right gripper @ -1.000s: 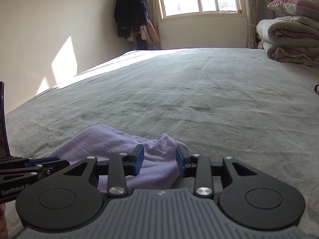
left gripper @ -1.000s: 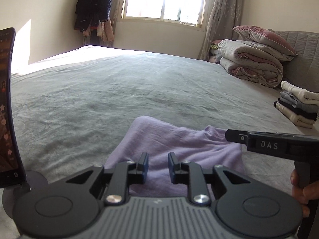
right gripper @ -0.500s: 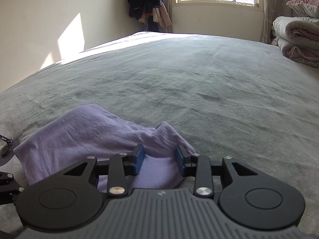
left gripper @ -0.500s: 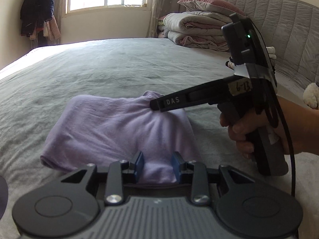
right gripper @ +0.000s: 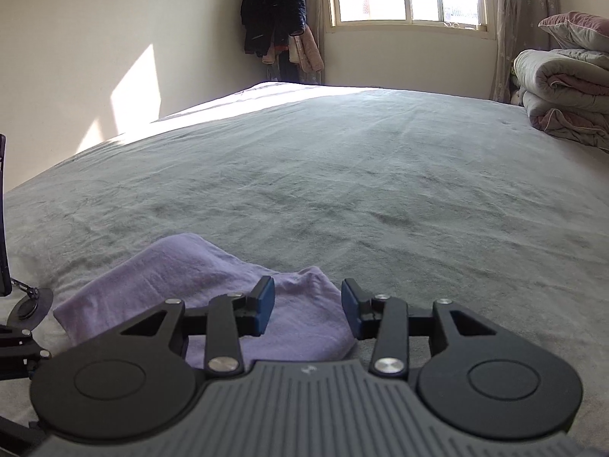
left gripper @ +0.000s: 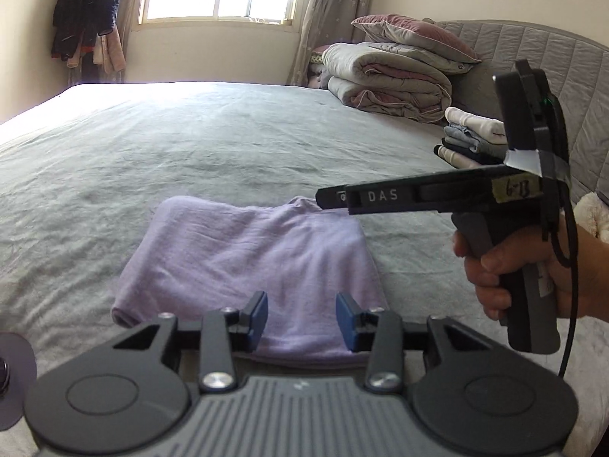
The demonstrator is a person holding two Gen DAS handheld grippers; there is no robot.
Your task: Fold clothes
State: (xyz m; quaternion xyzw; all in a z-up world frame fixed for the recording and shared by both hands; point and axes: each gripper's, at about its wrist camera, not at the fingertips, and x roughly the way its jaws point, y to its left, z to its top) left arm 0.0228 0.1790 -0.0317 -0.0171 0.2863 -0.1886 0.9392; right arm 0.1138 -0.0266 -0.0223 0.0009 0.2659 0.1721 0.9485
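Swinging round from a second ago, the left wrist view now takes in the lavender garment (left gripper: 247,262) lying folded on the grey bedspread (left gripper: 190,144), its near edge between the opening, empty blue pads of the left gripper (left gripper: 302,320), while the person's right hand (left gripper: 506,270) holds the other tool at three o'clock. The right wrist view shows the right gripper (right gripper: 307,306) likewise spreading over the garment's corner, pinching nothing: the fold looks released, ready for the stack of folded clothes (left gripper: 472,141) at two o'clock.
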